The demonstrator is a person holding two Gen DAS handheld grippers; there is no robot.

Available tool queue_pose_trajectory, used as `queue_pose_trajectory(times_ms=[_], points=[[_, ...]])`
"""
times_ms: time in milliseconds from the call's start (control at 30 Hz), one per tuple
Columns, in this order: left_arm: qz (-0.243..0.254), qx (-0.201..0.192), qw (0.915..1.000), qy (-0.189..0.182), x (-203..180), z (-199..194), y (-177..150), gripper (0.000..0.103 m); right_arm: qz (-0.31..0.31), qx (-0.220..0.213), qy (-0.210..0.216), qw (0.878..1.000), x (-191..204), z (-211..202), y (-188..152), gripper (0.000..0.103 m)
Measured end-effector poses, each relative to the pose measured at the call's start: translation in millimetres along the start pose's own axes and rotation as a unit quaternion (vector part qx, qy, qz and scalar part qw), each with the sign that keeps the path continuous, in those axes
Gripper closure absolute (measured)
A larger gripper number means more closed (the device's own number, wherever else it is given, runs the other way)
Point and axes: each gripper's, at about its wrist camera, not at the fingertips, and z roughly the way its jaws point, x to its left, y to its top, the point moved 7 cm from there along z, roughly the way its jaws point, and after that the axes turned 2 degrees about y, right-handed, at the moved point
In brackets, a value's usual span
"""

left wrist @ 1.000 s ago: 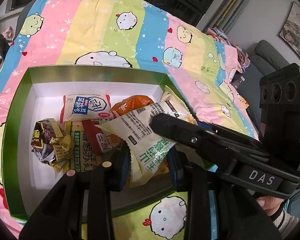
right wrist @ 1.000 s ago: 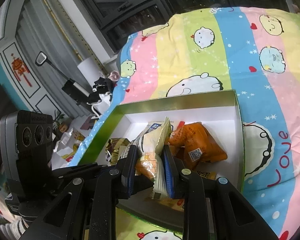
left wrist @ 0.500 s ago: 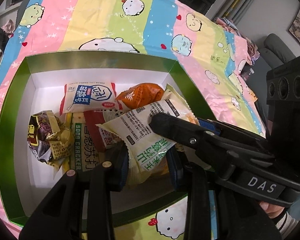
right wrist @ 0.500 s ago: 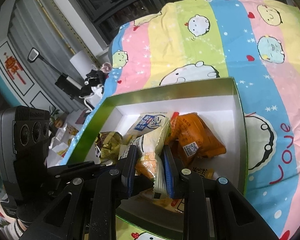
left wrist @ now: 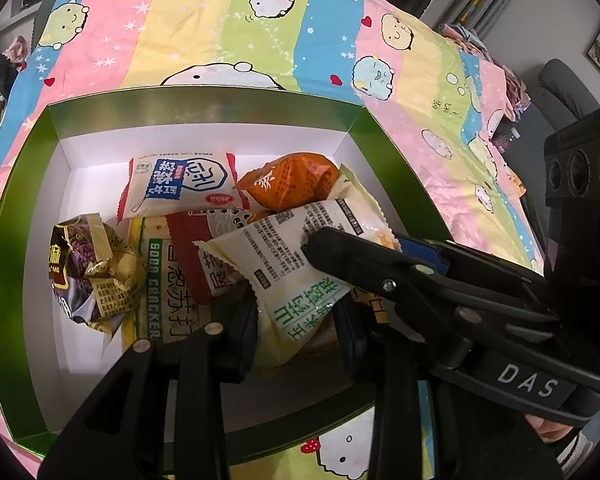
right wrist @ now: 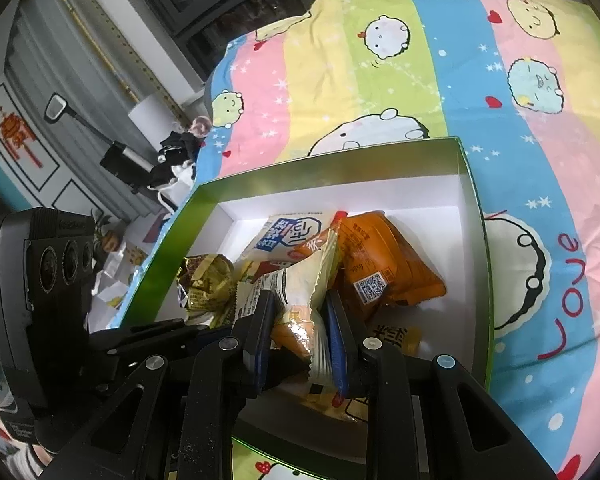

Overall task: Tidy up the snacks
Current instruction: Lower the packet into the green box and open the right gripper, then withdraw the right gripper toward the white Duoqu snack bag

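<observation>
Both grippers — left gripper [left wrist: 296, 332], right gripper [right wrist: 300, 332] — pinched one pale crinkled plastic snack packet [left wrist: 284, 264] above the green-walled cardboard box [left wrist: 16, 216], probably to place it.

Both wrist cameras sit close behind their jaws, tilted steeply down. Each looks into the same green-walled, white-floored cardboard box [left wrist: 204, 114] [right wrist: 332, 168] just beyond the jaws, on the striped cartoon-print bedspread [left wrist: 228, 20] [right wrist: 440, 52].
</observation>
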Motion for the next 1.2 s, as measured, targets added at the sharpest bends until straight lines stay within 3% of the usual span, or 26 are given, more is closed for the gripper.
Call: queue_pose_trajectory(times_ms=[267, 433, 533, 600, 933, 1067, 1133, 1200], points=[[0.004, -0.004, 0.9998, 0.021, 0.7, -1.1, 1.1, 0.060, 0.002, 0.001, -0.014, 1.000, -1.3, -3.8, -1.1, 0.075], [0.006, -0.009, 0.9991, 0.040, 2.3, -7.8, 0.0, 0.043, 0.006, -0.002, -0.028, 1.000, -4.3, -9.8, -1.5, 0.070], [0.006, -0.017, 0.9988, 0.046, 2.5, -16.0, -1.2, 0.030, 0.004, -0.006, -0.038, 0.999, -3.8, -17.2, -0.6, 0.061], [0.005, -0.023, 0.9988, 0.044, 1.1, -22.0, -1.3, 0.028, 0.006, -0.013, -0.050, 0.999, -4.8, -24.4, -0.3, 0.048], [0.022, -0.063, 0.9951, 0.073, -12.8, -55.9, -3.6, 0.014, 0.015, -0.033, -0.045, 0.998, 1.8, -57.2, -4.7, 0.045], [0.030, -0.080, 0.9925, 0.087, -20.0, -72.1, -9.4, 0.011, 0.007, -0.043, -0.059, 0.997, 6.1, -75.2, -9.4, 0.035], [0.033, -0.088, 0.9905, 0.100, -21.8, -79.6, -12.9, 0.000, 0.002, -0.044, -0.066, 0.997, 8.3, -83.7, -12.5, 0.029], [0.036, -0.098, 0.9892, 0.103, -24.8, -89.9, -19.5, 0.001, -0.005, -0.048, -0.072, 0.996, 12.1, -93.8, -17.4, 0.025]])
